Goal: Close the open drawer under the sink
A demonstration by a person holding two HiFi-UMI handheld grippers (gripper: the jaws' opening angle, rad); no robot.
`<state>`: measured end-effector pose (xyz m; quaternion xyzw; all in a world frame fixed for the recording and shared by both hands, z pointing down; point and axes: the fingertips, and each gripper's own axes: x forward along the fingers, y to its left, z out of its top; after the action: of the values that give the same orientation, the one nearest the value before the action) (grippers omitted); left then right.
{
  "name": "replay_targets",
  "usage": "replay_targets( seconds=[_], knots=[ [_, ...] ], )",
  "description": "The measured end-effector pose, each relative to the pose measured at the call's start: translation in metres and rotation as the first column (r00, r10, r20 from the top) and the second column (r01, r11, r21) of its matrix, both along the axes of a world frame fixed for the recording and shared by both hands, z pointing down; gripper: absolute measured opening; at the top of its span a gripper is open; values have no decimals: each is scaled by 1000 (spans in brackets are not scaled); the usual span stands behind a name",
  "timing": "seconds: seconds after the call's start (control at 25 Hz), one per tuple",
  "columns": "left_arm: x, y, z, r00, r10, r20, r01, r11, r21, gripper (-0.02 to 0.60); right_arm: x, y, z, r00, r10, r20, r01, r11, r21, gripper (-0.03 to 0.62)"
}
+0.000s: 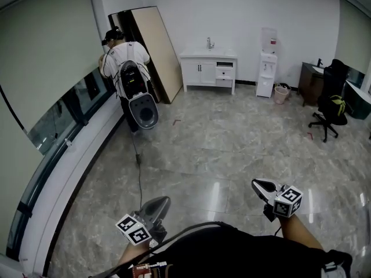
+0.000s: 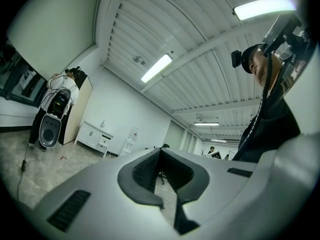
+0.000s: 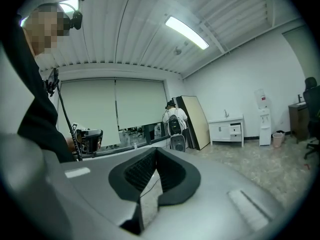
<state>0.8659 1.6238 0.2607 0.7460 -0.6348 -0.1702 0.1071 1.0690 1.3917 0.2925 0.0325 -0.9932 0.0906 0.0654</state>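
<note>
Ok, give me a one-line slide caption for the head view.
Left tongs and right tongs held low and empty, far across the floor from the sink cabinet with its open drawer.

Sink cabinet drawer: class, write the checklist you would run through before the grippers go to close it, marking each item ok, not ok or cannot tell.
1. Drawer open: ok. The drawer on the right of the sink cabinet stands pulled out.
2. Drawer within reach: not ok. The cabinet stands at the far wall, across the floor from both grippers.
3. Way across free: ok. The person with the backpack and the cable are off to the left.
4. Left gripper free: ok. Jaws together, nothing between them.
5. Right gripper free: ok. Jaws together, nothing between them.
</note>
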Motion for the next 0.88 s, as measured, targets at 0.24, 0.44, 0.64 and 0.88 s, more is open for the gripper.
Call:
replay_targets(
  seconds=[0.24, 0.44, 0.64, 0.88],
  knots=[
    [-30, -62, 9, 1000, 19, -16, -19, 1000, -19, 0, -14, -54, 15, 999, 36, -20, -36, 999, -24, 2],
    [-77, -110, 15, 997, 72, -32, -72, 997, -3, 0, -52, -87, 13, 995, 99, -31, -100, 995, -30, 2],
    [-153, -152, 10, 989, 144, -27, -144, 989, 13, 0, -115, -117, 7, 988, 156, -21, -156, 988, -5, 2],
    [-250, -193, -7, 981, 194, 4, -194, 981, 26, 0, -196, -149, -9, 975, 223, 2, -223, 975, -1, 2]
  ],
)
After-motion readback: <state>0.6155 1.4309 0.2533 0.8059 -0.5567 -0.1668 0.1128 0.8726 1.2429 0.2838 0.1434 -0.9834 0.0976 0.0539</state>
